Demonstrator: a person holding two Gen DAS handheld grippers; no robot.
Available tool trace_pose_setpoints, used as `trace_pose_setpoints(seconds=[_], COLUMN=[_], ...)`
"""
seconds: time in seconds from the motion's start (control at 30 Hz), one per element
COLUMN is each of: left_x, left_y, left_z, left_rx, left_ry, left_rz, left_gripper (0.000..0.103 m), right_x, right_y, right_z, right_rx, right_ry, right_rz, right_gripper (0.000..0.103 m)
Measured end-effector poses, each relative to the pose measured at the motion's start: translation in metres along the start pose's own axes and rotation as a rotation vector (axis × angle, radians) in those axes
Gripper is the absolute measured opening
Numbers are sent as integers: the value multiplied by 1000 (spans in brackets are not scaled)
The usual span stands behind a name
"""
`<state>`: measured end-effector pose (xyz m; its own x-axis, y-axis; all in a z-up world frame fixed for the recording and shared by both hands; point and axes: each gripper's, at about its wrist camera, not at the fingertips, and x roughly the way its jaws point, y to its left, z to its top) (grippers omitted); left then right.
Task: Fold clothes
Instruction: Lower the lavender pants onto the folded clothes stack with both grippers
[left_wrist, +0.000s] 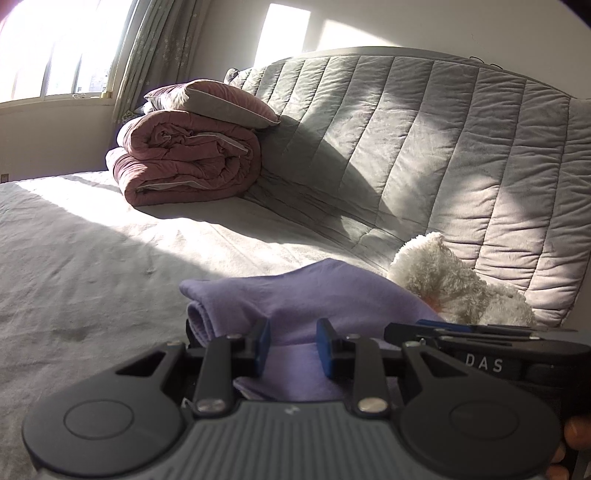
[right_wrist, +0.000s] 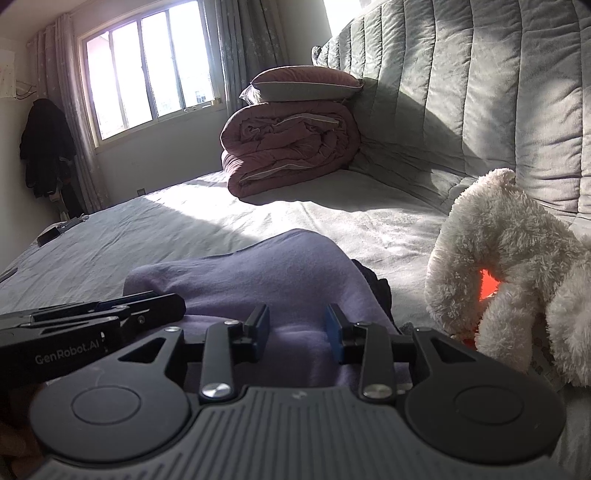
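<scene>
A folded lavender garment (left_wrist: 295, 295) lies on the grey bed sheet (left_wrist: 92, 240), just in front of both grippers; it also shows in the right wrist view (right_wrist: 266, 280). My left gripper (left_wrist: 293, 349) hovers over its near edge with jaws open and nothing between them. My right gripper (right_wrist: 296, 332) is also open and empty over the garment. The right gripper appears side-on at the right of the left wrist view (left_wrist: 480, 332), and the left one at the left of the right wrist view (right_wrist: 110, 314). A dark item (right_wrist: 376, 288) peeks from under the garment.
A white plush toy (right_wrist: 509, 280) sits right of the garment against the quilted grey headboard (left_wrist: 443, 147). A folded pink duvet (left_wrist: 188, 162) with a pillow (left_wrist: 218, 101) on top stands at the far side. A window (right_wrist: 147, 74) and hanging dark clothes (right_wrist: 46, 147) are at left.
</scene>
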<state>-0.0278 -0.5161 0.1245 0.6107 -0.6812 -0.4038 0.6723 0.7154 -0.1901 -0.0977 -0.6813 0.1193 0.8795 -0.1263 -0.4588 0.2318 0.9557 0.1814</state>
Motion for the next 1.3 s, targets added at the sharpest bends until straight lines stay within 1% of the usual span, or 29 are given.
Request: trace_pose_setpoints(seconds=[0.47,0.77,0.97,1.3], left_x=[4,6,8,10], left_y=[-3,-4,-9,-9], left_z=[-2,-5,-6,-9], left_rx=[38,39,64,77], left_ry=[10,4,2,-1], left_rz=[24,35,56,66], left_gripper=[29,29,29,29], right_x=[-4,-10,-12,-14], right_y=[2,4,4,4], right_z=[-1,-4,-5,-8], right_rx=[4,-3,-2,5], right_ry=[2,0,0,3], right_rz=[-16,-28,-38,-52], right_gripper=[38,42,45,49])
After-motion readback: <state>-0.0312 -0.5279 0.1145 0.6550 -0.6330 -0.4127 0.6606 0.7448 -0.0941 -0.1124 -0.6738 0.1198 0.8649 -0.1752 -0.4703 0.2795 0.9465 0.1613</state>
